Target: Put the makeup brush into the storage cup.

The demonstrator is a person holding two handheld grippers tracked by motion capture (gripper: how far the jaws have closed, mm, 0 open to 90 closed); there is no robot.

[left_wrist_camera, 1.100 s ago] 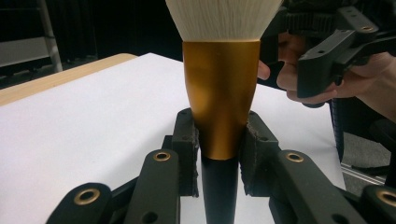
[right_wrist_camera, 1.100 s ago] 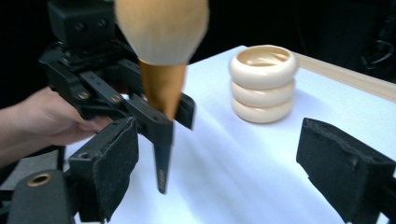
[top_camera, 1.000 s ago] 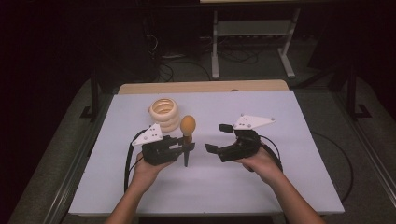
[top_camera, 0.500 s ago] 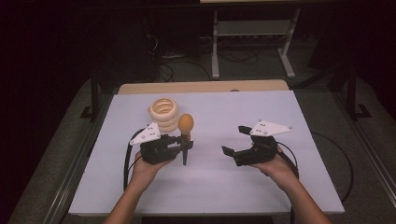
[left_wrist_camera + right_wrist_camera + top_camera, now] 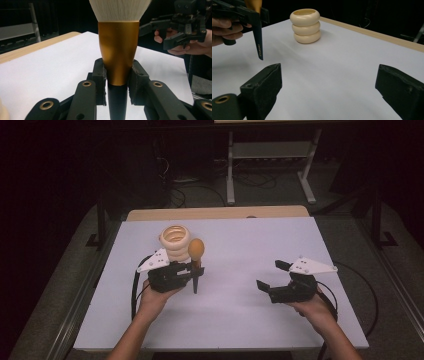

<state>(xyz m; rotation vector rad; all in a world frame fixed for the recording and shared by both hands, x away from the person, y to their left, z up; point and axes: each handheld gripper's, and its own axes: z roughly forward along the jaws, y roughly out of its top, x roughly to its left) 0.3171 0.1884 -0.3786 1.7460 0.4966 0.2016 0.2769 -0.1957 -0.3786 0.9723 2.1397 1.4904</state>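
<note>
Left gripper (image 5: 117,82), nearest the person on the left of the table: its two black pads (image 5: 100,80) are clamped on a makeup brush (image 5: 118,50), pinching the lower end of the gold ferrule where it meets the black handle. The brush stands upright between the jaws, pale bristles above, tapered black handle pointing down; in the right gripper view the handle tip (image 5: 259,47) hangs clear of the white table (image 5: 342,65), not touching it. In the high view the brush (image 5: 195,262) sits at the front of the left gripper (image 5: 192,272), just beside and on the near side of the cream ringed holder (image 5: 175,242).

Right gripper (image 5: 272,279), well apart from the brush to its right: jaws spread wide, nothing between them. In its own view the two pads (image 5: 264,82) frame bare table.

Cream ringed holder (image 5: 305,25), farther back: three stacked rounded rings, upright on the table, open at the top. It stands beyond the brush, apart from the handle tip, and well apart from the right gripper.

Wooden table edge (image 5: 215,213), farthest: behind the holder
</note>
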